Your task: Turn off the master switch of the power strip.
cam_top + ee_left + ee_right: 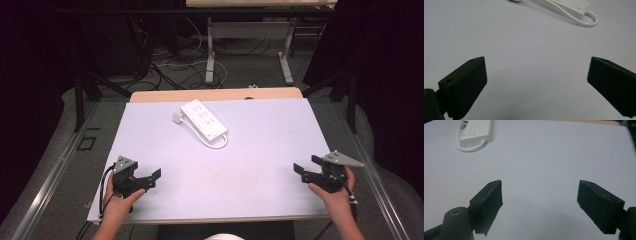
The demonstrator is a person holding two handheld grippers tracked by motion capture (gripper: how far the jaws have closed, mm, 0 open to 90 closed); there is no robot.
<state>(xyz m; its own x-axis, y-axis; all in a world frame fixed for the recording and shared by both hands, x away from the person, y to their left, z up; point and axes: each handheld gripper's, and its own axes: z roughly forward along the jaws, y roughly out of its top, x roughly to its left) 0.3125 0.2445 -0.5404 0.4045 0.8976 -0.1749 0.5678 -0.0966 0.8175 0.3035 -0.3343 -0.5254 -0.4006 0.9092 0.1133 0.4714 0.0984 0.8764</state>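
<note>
Basically both jaws spread, empty: left gripper (pixel 153 179) & right gripper (pixel 301 171) near table (pixel 260 150) front edge; power strip (pixel 203 119) well apart.

Dark room w/ cable-strewn floor (pixel 170 70), 2nd desk (pixel 260 4) behind.

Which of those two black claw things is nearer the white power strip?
The left gripper, at the table's near left corner. The power strip lies left of centre, so the right gripper sits farther off. Both have fingers spread, holding nothing.
</note>
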